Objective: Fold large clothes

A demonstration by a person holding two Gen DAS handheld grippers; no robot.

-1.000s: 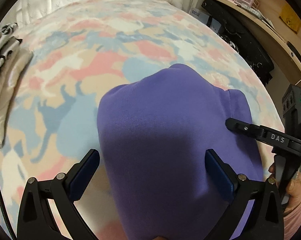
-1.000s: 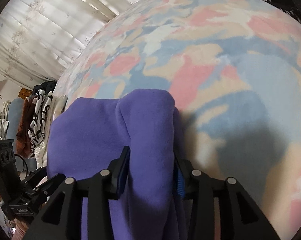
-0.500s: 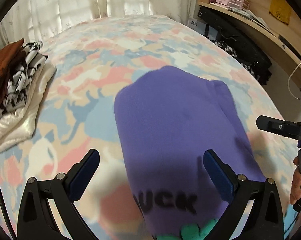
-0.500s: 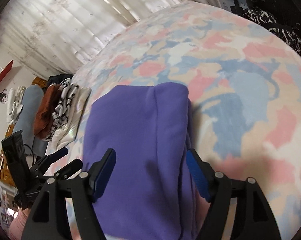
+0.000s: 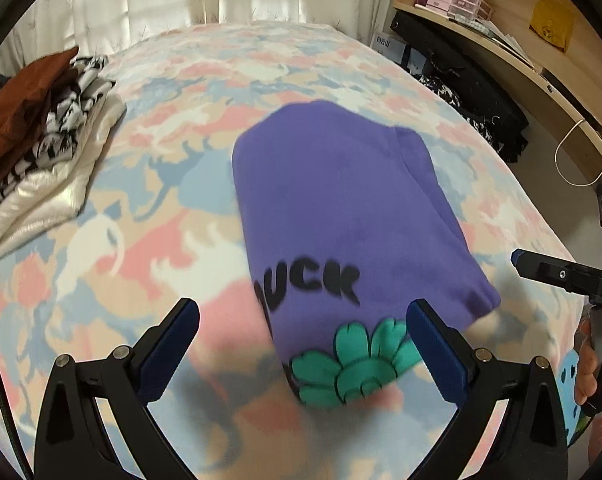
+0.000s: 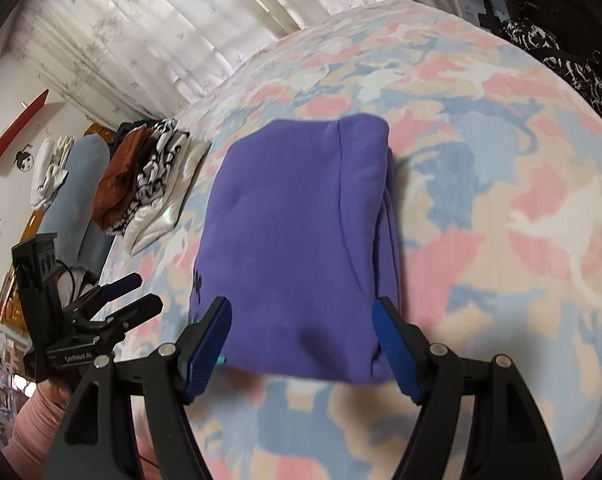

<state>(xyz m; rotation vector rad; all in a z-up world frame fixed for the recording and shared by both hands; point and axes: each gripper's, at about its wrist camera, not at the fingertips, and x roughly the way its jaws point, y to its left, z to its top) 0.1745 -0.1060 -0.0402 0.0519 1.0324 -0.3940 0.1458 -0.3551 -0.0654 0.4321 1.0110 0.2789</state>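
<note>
- Right gripper [image 6: 301, 340]: a second ago pinching the purple sweatshirt's [image 5: 341, 216] folded edge, its jaws have just been opening; now spread, cloth not between them.
- Left gripper [image 5: 301, 344]: jaws spread, empty.
- Both have pulled back and up; the fold looks finished.
- Sweatshirt lies as a compact rectangle mid-bedspread [image 5: 173, 184], right of the folded pile [image 5: 41, 136].
- Long axis runs away from the cameras; flower print nearest.

The purple sweatshirt [image 5: 341, 216] lies folded into a compact rectangle, flat on the patterned bedspread [image 5: 149, 208].
</note>
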